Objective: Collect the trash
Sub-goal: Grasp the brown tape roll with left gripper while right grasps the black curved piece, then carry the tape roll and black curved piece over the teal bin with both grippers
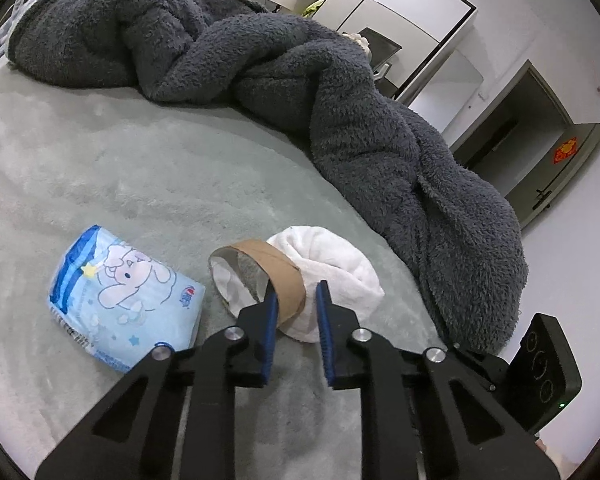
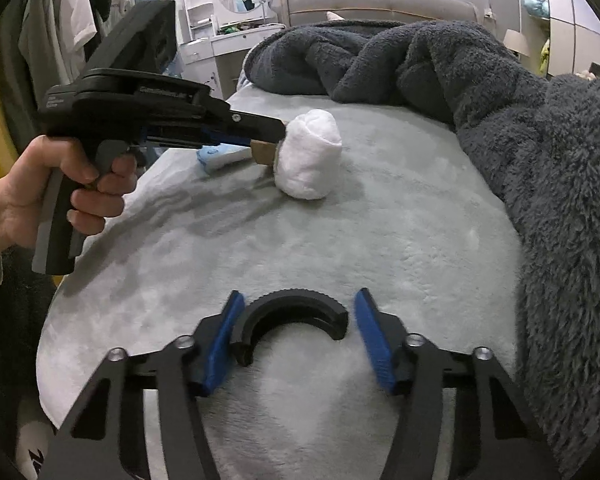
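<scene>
Between the left tool's parted jaws sits the cardboard tube's wall.

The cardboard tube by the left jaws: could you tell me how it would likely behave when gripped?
The cardboard tube is thin-walled and hollow, so it would probably feel very light and could crush or go oval under a firm squeeze. Its round shape suggests it may roll if nudged, though the plush bedspread and the white cloth bundle beside it would likely stop it.
</scene>
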A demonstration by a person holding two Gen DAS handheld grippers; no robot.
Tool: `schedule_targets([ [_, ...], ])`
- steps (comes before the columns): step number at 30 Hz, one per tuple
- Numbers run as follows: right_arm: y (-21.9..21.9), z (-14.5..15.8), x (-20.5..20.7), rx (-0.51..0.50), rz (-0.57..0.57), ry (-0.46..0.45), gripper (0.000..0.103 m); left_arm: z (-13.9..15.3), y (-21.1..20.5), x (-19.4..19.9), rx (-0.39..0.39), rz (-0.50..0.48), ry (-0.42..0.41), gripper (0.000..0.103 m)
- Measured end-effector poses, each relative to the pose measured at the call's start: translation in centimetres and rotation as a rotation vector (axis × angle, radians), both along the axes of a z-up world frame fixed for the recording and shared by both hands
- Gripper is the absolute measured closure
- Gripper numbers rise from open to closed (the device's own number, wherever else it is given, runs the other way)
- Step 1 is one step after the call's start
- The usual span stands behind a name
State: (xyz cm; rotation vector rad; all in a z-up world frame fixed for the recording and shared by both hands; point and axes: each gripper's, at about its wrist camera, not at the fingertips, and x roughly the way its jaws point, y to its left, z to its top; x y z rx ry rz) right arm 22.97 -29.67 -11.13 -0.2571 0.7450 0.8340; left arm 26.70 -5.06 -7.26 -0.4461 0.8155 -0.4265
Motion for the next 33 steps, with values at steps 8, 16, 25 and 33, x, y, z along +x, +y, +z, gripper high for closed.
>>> schedule_targets([
  [8,-0.4,0.8,0.2,0.005,-0.029,-0.005,0.058,0.3,-0.1,-0.1,0.011,-0.004,-0.010,0.097],
  [16,-0.6,1.8,0.1,0.043,-0.052,-0.005,0.058,2.0,-0.5,-1.0,0.082,0.005,-0.062,0.098],
  [25,1.5,3.0,-0.1,0.044,-0.049,-0.008,0.058,4.1,-0.3,-2.7,0.178,0.026,-0.117,0.098],
  [33,3.8,4.4,0.6,0.062,-0.085,0.033,0.058,4.5,1.2,-5.1,0.259,0.070,-0.119,0.098],
])
